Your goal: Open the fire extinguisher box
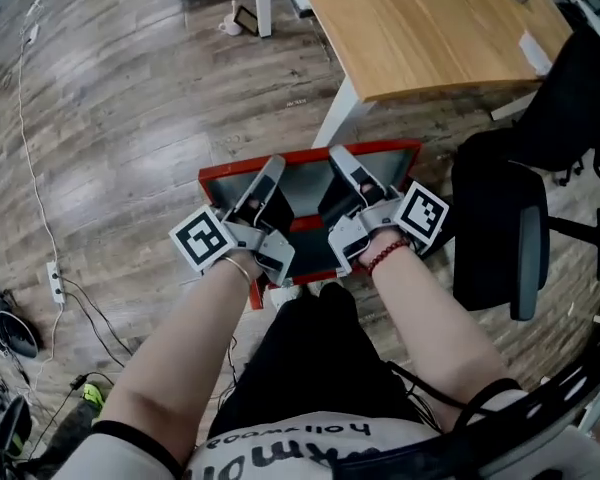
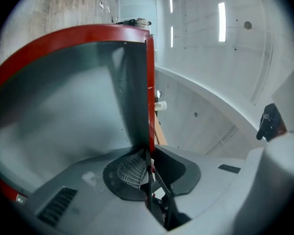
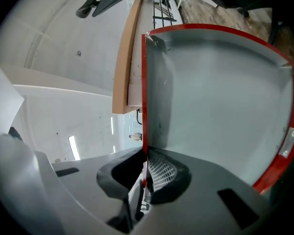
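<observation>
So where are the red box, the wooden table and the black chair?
fire extinguisher box (image 1: 305, 193): head view, grey inner face.
wooden table (image 1: 430, 28): head view, tabletop.
office chair (image 1: 500, 228): head view, black seat.

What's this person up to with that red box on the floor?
A person is working two handheld grippers. The left gripper and right gripper each pinch a thin red edge of the fire extinguisher box, which lies on the wooden floor beside a table. Its grey inside shows.
</observation>
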Demonstrator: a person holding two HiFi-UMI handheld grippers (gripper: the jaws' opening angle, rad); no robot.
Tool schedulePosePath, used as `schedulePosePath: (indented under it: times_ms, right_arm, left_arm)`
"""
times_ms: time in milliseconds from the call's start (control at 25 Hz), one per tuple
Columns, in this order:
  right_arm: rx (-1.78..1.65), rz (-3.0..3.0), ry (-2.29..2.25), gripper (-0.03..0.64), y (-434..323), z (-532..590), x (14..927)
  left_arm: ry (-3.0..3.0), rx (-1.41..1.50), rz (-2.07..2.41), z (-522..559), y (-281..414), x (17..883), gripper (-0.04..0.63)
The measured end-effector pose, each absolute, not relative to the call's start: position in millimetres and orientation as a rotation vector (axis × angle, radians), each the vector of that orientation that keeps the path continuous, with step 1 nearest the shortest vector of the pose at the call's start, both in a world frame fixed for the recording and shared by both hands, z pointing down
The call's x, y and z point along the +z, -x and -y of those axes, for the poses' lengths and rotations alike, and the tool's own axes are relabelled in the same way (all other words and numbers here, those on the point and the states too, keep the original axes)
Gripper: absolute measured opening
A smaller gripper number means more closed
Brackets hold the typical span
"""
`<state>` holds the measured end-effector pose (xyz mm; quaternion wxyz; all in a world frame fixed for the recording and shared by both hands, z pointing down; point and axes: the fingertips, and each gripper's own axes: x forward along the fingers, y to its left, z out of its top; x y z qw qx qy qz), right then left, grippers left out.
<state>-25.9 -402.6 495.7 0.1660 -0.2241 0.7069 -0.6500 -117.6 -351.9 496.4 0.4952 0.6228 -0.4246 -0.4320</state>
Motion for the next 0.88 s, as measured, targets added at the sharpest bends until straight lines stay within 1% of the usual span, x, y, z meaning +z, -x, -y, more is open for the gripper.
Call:
schedulePosePath:
  times_ms: [120, 480, 880]
  right_arm:
    - [-1.893, -1.994, 0.625, 0.032, 35, 409, 498]
    - [-2.010, -1.974, 0.627, 0.037, 51, 442, 525]
    - [-2.036, -1.965, 0.602, 0.044, 58, 455, 543]
  left_arm:
    - [-1.417, -1.131, 1.027, 362, 119, 495, 0.049]
    - [-1.284, -1.153, 1.111, 395, 135, 522, 0.049]
    - [-1.250, -1.217, 1.144, 407, 143, 538, 0.049]
